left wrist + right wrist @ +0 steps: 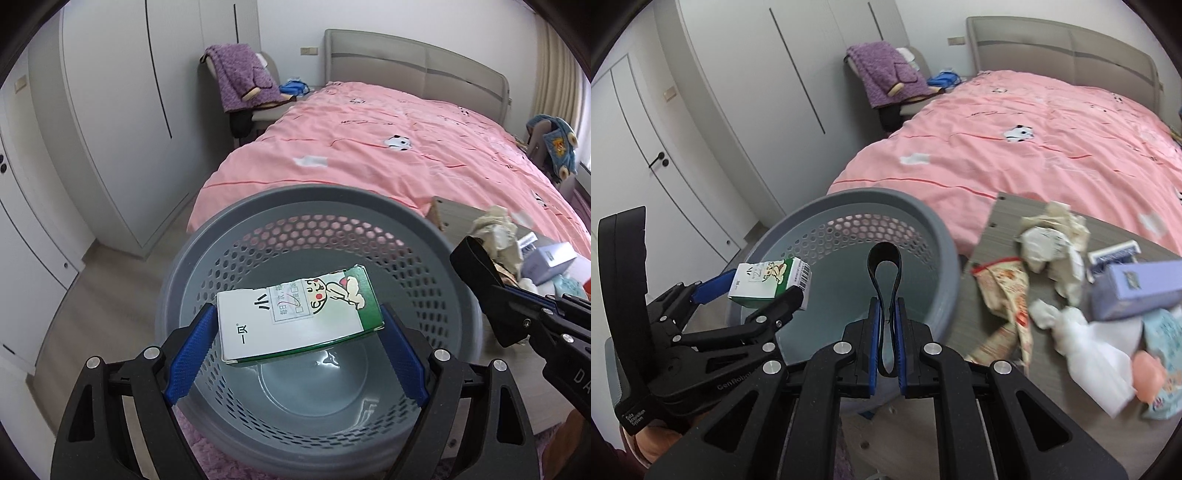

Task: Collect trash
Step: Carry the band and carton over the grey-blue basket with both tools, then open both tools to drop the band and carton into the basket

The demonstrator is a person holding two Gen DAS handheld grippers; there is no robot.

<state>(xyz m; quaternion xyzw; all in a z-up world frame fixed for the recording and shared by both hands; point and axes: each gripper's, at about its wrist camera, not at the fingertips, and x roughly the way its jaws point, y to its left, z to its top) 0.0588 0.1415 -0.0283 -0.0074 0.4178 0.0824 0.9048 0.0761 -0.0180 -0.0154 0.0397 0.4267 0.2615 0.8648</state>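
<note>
The left gripper (pixel 299 332) is spread wide, and a white-and-green carton (pixel 295 321) is clamped lengthwise between its blue pads (pixel 192 347), one short end pressed against each pad (a cartoon figure and printed characters are seen on its upper face). Directly below and ahead of these jaws the grey perforated bin (pixel 258 206) is found, its smooth floor bare beneath the carton. In the right wrist view the same carton (pixel 768 282) is seen held over the near left rim of the bin (pixel 923 221) by the left gripper (pixel 757 291).

The right gripper (pixel 886 343) is closed as far as it goes, and a black loop of band (pixel 884 266) is pinched between its blue pads (pixel 873 347); the loop stands upright beyond the fingertips, over the bin's opening. From the left wrist view this gripper (pixel 491 295) is seen to the right of the bin, with the band (pixel 476 258) projecting from its tip.

To the right of the right gripper a wood-grain table (pixel 993 240) is placed, touching or just beside the bin. On it are heaped crumpled paper (pixel 1052 232), a printed wrapper (pixel 1008 288), white tissue (pixel 1086 343) and a lilac box (pixel 1137 291) (the far right items are blurred). Beyond both grippers a bed with a pink cover (pixel 388 140) is spread, and farther left a chair draped with a purple blanket (pixel 240 77) is set against white wardrobe doors (pixel 122 110).
</note>
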